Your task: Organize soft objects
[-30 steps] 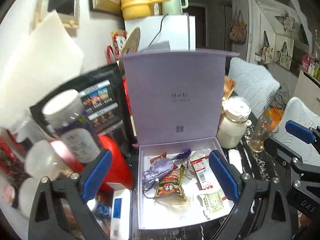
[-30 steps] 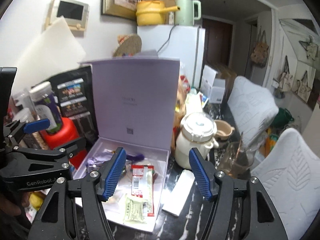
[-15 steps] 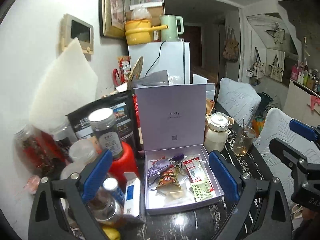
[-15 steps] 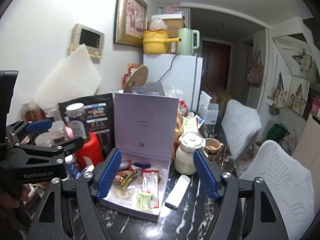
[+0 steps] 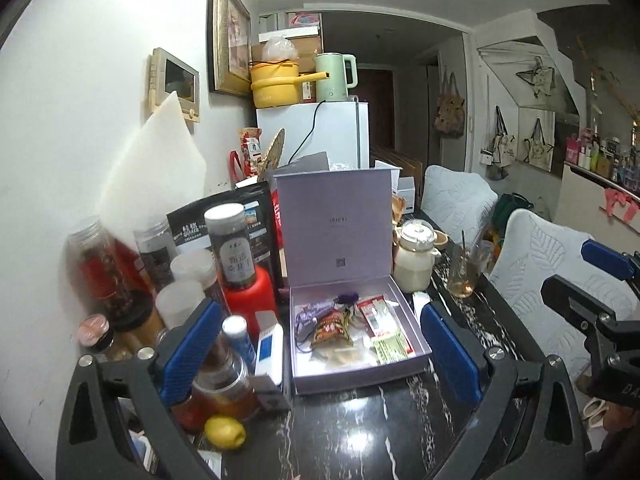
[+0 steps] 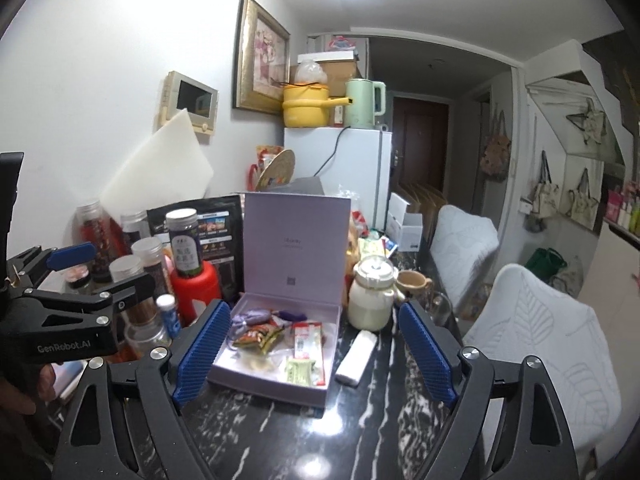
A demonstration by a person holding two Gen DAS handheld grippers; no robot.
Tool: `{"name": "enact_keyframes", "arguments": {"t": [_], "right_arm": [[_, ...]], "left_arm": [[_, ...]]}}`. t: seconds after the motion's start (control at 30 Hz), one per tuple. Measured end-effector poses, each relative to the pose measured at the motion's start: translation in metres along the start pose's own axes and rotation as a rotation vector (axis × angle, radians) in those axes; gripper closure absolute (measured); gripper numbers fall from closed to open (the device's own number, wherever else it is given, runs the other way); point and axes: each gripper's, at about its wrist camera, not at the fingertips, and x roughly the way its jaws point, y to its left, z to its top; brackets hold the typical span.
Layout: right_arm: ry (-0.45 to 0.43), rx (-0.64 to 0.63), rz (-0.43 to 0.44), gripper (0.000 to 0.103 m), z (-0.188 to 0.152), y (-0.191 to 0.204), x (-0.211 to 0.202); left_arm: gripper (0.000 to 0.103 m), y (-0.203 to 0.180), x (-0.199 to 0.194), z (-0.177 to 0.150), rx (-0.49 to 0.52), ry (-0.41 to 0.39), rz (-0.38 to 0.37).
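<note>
A lilac box (image 5: 362,376) (image 6: 264,385) stands on the black marble table with its lid upright. Inside lie a purple pouch (image 5: 311,313) (image 6: 251,317), a brown snack packet (image 5: 330,330) (image 6: 256,336), a red-and-white sachet (image 5: 378,316) (image 6: 306,340) and a green sachet (image 5: 390,350) (image 6: 299,372). My left gripper (image 5: 320,354) is open and empty, held back from the box. My right gripper (image 6: 314,354) is open and empty, also back from the box.
Jars, a red bottle (image 5: 250,298) and a black bag (image 5: 228,224) crowd the table's left. A white jar (image 5: 416,258), a glass (image 5: 464,272) and a white packet (image 6: 356,356) lie right of the box. A lemon (image 5: 224,432) sits front left. White chairs (image 6: 532,332) stand at right.
Both grippers have pulled back and up from the box, which now looks smaller and farther. Both stay open and empty.
</note>
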Motion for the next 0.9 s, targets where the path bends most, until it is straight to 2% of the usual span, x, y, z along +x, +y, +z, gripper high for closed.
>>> {"name": "enact_keyframes", "arguments": {"t": [0.33,0.57,0.9], "right_arm": [[0.033,0.034,-0.031,0.012,-0.038,0.009,-0.022],[0.083,0.056,-0.007,0.012,-0.066,0.012,-0.026],[0.121,0.039,0.015,0.012,-0.076,0.021,-0.021]], "left_arm": [[0.002,-0.007,-0.018,-0.039,-0.003,0.018,-0.007],[0.002,-0.011,-0.019,-0.06,-0.011,0.053,-0.002],[0.002,-0.014,-0.012,-0.071,-0.019,0.088,-0.029]]}}
